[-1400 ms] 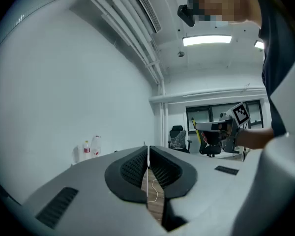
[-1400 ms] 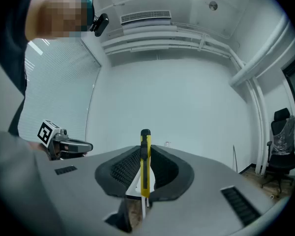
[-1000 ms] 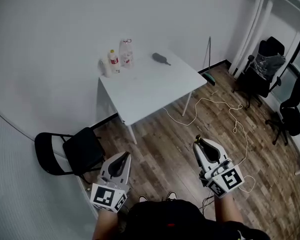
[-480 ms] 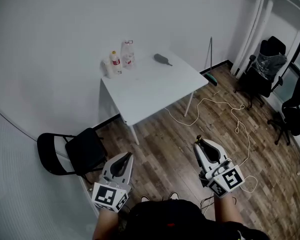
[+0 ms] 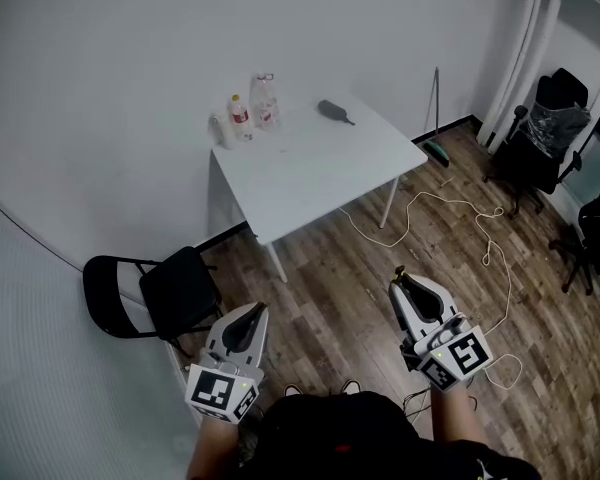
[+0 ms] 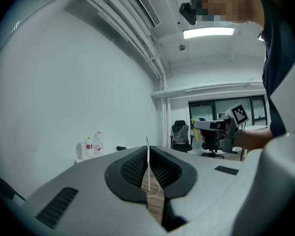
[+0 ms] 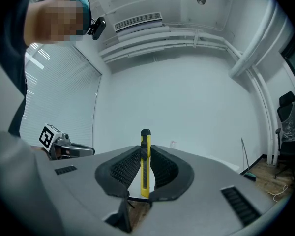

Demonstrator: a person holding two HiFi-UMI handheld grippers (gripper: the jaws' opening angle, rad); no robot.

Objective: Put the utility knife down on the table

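My right gripper (image 5: pixel 406 286) is held over the wooden floor, well short of the white table (image 5: pixel 320 183), and is shut on a yellow utility knife (image 7: pixel 145 163). The knife stands upright between the ribbed pads, its black tip poking past the jaws (image 5: pixel 399 271). My left gripper (image 5: pixel 248 318) hangs level with it on the left, jaws pressed together with nothing between them. From the left gripper view, the right gripper (image 6: pixel 200 126) and the knife (image 6: pixel 194 130) show off to the right. The left gripper (image 7: pixel 88 150) shows at the left of the right gripper view.
Two plastic bottles (image 5: pixel 252 111) and a dark object (image 5: pixel 331 111) sit at the table's far side by the wall. A black folding chair (image 5: pixel 158 296) stands at the left. A white cable (image 5: pixel 450 223) trails over the floor; office chairs (image 5: pixel 550 133) stand at the right.
The head view has drifted a little, so the table now sits slightly further right in the picture. Both grippers keep the same pose, and the knife stays clamped.
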